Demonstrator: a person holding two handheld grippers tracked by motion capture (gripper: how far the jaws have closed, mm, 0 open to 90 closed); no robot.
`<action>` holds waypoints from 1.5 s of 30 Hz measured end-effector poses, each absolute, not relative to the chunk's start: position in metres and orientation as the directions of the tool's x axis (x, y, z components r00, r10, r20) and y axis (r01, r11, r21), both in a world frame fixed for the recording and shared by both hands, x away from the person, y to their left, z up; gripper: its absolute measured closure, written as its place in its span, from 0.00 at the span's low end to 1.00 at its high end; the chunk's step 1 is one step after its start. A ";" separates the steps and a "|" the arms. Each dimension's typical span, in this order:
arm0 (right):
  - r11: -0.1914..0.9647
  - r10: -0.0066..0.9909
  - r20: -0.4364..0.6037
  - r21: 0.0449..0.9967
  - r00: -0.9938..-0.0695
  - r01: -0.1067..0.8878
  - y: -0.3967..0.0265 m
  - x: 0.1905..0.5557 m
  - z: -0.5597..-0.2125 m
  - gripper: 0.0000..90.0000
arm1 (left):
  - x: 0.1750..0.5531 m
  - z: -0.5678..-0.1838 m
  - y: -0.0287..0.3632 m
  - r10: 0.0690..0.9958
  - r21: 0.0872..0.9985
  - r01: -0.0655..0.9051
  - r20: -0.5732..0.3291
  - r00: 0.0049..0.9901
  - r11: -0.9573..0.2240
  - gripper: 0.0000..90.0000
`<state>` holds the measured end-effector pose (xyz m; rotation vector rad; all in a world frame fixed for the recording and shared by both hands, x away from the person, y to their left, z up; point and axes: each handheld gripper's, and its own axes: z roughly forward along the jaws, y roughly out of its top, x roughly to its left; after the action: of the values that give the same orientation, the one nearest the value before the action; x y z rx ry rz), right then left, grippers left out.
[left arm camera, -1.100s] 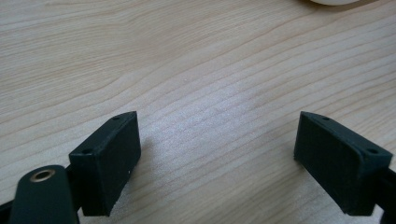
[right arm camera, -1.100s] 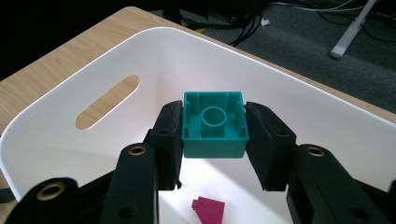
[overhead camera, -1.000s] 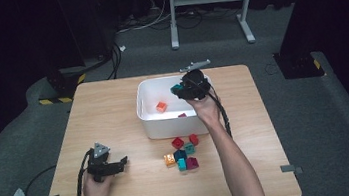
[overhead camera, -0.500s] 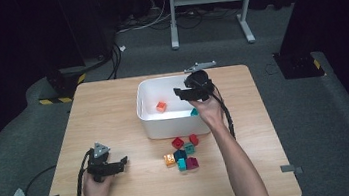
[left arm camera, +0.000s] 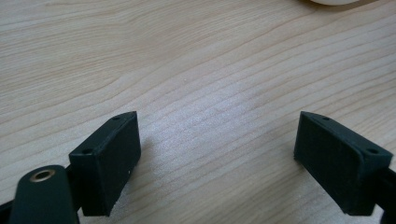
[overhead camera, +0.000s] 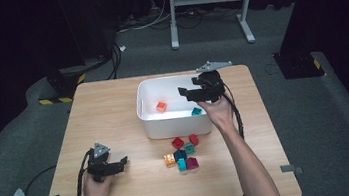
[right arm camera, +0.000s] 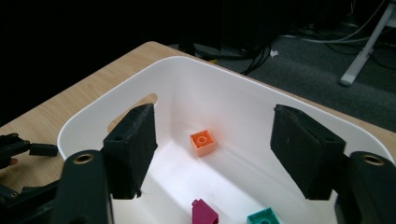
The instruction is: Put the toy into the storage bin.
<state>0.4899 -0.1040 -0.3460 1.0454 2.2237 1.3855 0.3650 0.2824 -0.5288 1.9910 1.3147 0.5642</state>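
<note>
Surface (overhead camera: 114,115): a light wooden top that carries everything; bare grain lies under the left tool.
Bin (overhead camera: 151,126): a white tub with rounded corners at the far middle of the surface. It holds an orange brick (right arm camera: 202,142), a teal brick (right arm camera: 264,218) and a magenta brick (right arm camera: 203,212), all lying apart on its floor.
Right tool (overhead camera: 188,93): held over the bin near its right wall. Its jaws have just been opening and now stand wide with nothing between them; the teal brick lies right below.
Left tool (overhead camera: 122,163): rests on the near left of the surface, well apart from the bin, jaws wide open and empty.
Loose pile (overhead camera: 181,152): small bricks touching one another just in front of the bin: two red, an orange, two teal and a magenta.
Step in hand: it looks like sorting the loose bricks into the bin, with one drop just finished.
Next move: likely the right tool comes back over the near wall, lowers onto an outer brick of the pile and closes on its flat sides without knocking its neighbours.
Brick look: studded plastic blocks, hard and glossy, easy to pinch squarely.
</note>
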 end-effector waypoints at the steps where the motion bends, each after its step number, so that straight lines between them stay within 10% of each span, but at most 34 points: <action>1: 0.259 0.722 0.107 0.874 -0.683 0.411 -0.105 0.489 -0.345 0.31 | 0.365 -0.529 0.282 0.918 0.736 0.625 -0.010 0.397 -0.262 0.16; 12: 0.268 0.712 0.097 0.878 -0.695 0.397 -0.115 0.473 -0.345 0.16 | 0.365 -0.529 0.282 0.918 0.735 0.625 -0.010 0.397 -0.262 0.16; 45: 0.209 0.696 0.098 0.920 -0.711 0.331 -0.158 0.405 -0.356 0.30 | 0.365 -0.529 0.282 0.917 0.735 0.625 -0.010 0.398 -0.263 0.16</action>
<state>0.4046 -0.1576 -0.3561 0.9610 2.1511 1.5043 0.3650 0.2824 -0.5288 1.9921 1.3139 0.5642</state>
